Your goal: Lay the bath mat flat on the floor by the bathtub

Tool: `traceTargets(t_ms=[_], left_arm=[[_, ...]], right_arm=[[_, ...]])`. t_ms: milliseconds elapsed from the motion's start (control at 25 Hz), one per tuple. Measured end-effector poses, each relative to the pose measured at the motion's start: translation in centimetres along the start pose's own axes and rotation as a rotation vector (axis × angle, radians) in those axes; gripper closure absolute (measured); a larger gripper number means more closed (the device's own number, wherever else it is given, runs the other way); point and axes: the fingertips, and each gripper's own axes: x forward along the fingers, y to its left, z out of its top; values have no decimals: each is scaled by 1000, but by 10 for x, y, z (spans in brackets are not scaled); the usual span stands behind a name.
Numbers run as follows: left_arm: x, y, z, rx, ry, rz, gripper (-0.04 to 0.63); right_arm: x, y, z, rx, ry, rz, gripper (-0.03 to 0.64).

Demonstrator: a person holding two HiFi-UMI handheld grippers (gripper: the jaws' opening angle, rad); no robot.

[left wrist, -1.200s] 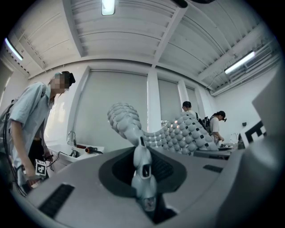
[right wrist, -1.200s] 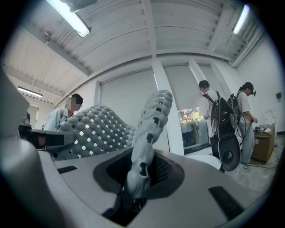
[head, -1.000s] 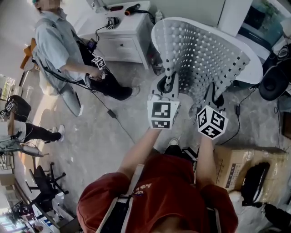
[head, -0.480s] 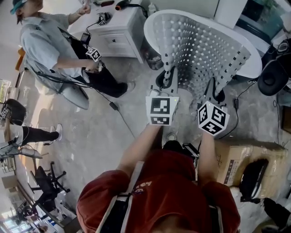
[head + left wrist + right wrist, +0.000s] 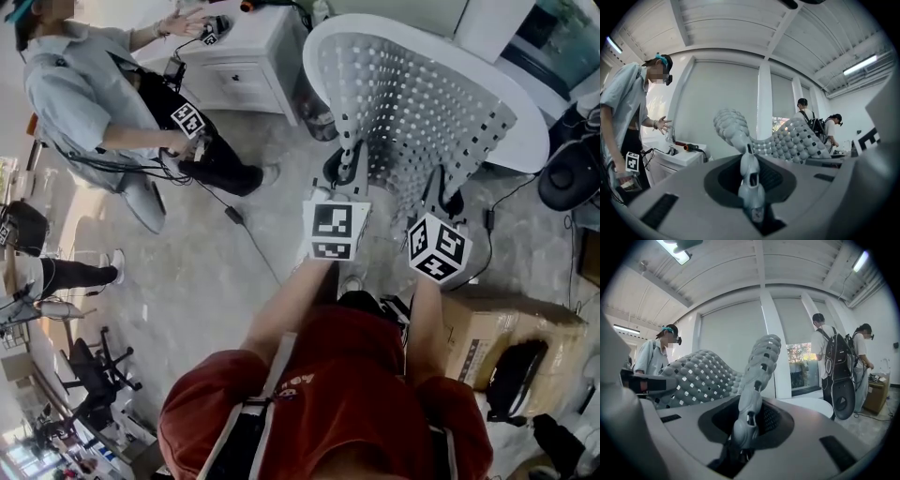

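Note:
A grey bath mat (image 5: 412, 112) full of small holes hangs spread in the air between my two grippers, in front of the white bathtub (image 5: 527, 142). In the head view my left gripper (image 5: 349, 165) is shut on the mat's near left edge. My right gripper (image 5: 441, 193) is shut on its near right edge. The left gripper view has a folded strip of the mat (image 5: 787, 143) pinched in the left gripper (image 5: 751, 190), with the bumpy sheet rising beyond. In the right gripper view the mat (image 5: 703, 376) stands up from the right gripper (image 5: 744, 423) in the same way.
A person in a grey shirt (image 5: 84, 94) stands at the left by a white cabinet (image 5: 248, 70). A black cable (image 5: 246, 234) crosses the stone floor. A cardboard box (image 5: 487, 328) lies at my right, and a black office chair (image 5: 89, 375) at lower left.
The mat and both grippers have barely shifted. The person at the left has reached a hand onto the cabinet top.

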Motion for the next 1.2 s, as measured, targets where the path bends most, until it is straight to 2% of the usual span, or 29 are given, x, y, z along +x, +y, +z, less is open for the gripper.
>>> traceTargets(t_ms=[160, 400, 680, 1200], left_arm=[[13, 21, -16, -8, 37, 9, 538], [19, 26, -66, -18, 113, 24, 538], [22, 53, -114, -32, 213, 31, 540], [14, 78, -244, -80, 405, 36, 540]], right_arm=[[21, 11, -17, -8, 41, -1, 537], [30, 11, -66, -1, 116, 10, 537], [43, 30, -117, -3, 219, 17, 537], [46, 45, -244, -17, 419, 34, 537]])
